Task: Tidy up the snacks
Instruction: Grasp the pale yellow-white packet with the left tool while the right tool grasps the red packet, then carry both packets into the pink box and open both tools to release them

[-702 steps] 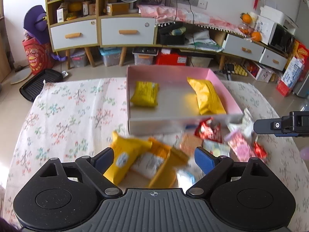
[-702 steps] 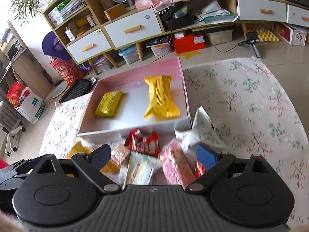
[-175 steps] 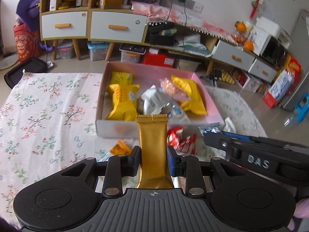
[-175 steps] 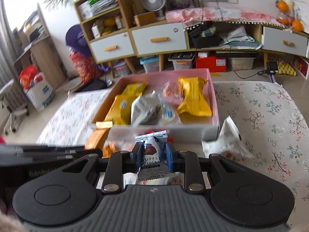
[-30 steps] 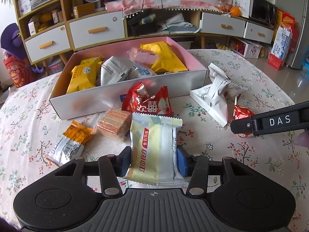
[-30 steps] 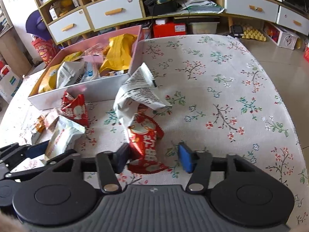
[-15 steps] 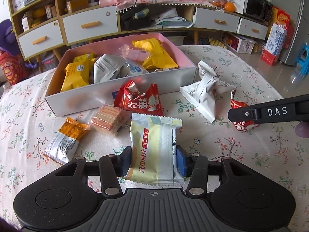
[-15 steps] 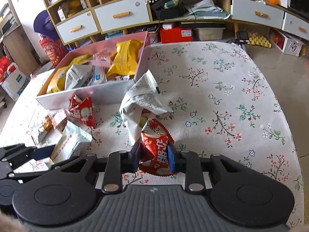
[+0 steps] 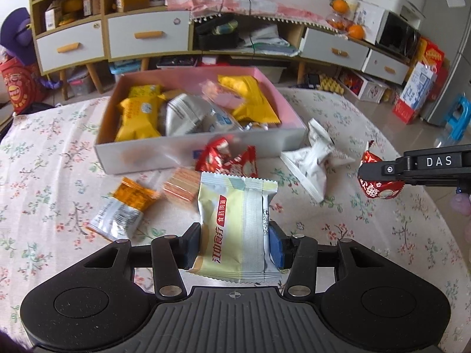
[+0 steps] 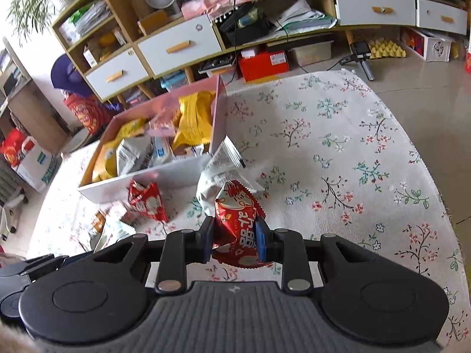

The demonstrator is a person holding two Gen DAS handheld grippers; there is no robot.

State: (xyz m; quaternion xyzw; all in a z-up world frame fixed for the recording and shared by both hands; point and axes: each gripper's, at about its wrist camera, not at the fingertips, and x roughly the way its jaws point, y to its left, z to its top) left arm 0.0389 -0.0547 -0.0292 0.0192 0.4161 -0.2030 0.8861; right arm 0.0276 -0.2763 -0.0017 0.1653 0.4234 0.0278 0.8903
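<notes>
- Snacks: most sit in the pink box (image 9: 290,108) at the far side of the desk (image 9: 53,147); I count yellow packets, a grey-white one and a pale pink one inside, piled loosely.
- My left tongs (image 9: 235,242) pinch a pale green-and-white packet (image 9: 235,220) by its lower half, both pads pressed on its sides; the packet stands upright, clear of the floral cloth.
- My right tongs (image 10: 234,238) are clamped on a red packet (image 10: 235,220), pads squeezing its waist so the wrapper bulges above and below. In the left view the same red packet hangs off the cloth at the right edge.
- Loose on the cloth in front of the box: a red twin-pointed packet (image 9: 228,161) touching the box's near wall, an orange wafer block (image 9: 179,188) just beside it, an orange-and-silver packet (image 9: 123,206) further left.
- A crumpled white packet (image 9: 316,158) lies by the box's near right corner.
- Behind: drawers and cluttered shelves along the wall.
</notes>
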